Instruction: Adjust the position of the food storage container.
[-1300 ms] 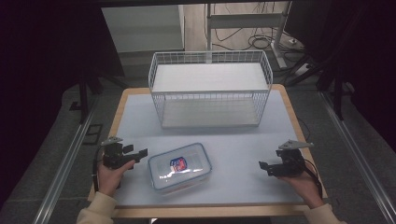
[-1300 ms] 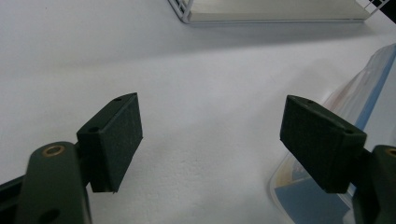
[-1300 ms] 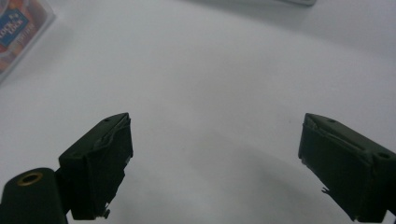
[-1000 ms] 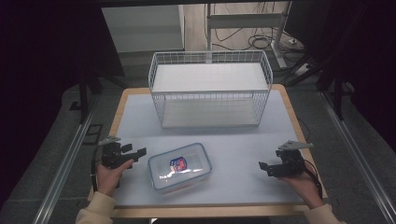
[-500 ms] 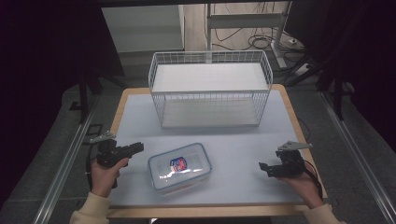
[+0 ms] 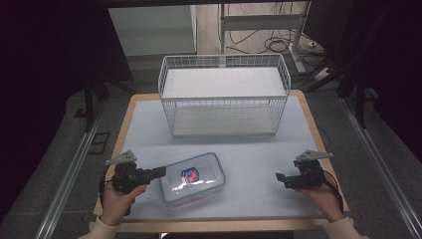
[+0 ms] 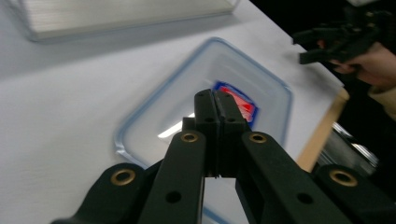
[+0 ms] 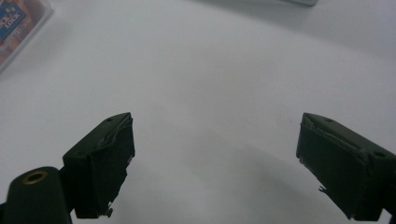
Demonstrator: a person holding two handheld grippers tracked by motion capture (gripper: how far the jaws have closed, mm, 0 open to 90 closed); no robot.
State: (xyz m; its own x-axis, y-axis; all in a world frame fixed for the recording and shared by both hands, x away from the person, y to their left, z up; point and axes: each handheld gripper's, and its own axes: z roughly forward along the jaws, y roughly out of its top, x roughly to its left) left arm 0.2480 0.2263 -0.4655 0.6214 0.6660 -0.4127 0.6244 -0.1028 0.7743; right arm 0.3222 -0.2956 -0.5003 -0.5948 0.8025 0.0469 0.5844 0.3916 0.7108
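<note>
A clear lidded food container [image 6: 191,178] with a blue rim and a red-and-blue label lies flat on the white table [image 6: 249,149], near the front. My left gripper [image 6: 160,172] is shut with nothing between its jaws, and its tip is at the container's left edge. In the left gripper view the closed jaws [image 7: 215,100] point over the container's lid [image 7: 159,112]; I cannot tell whether they touch it. My right gripper [image 6: 279,178] rests low at the front right, open, well apart from the container. Its jaws [image 8: 215,140] stand wide over bare table, with the container's corner [image 8: 16,23] far off.
A white wire basket [image 6: 224,94] stands at the back middle of the table. Open table lies between the basket and the container. The table's wooden edge [image 6: 318,144] runs close to the right hand. The right hand's gripper [image 7: 343,37] is visible beyond the container.
My left gripper's jaws have closed, and it has swung right until its tip reaches the container's left edge. The right gripper and the container have stayed put.
</note>
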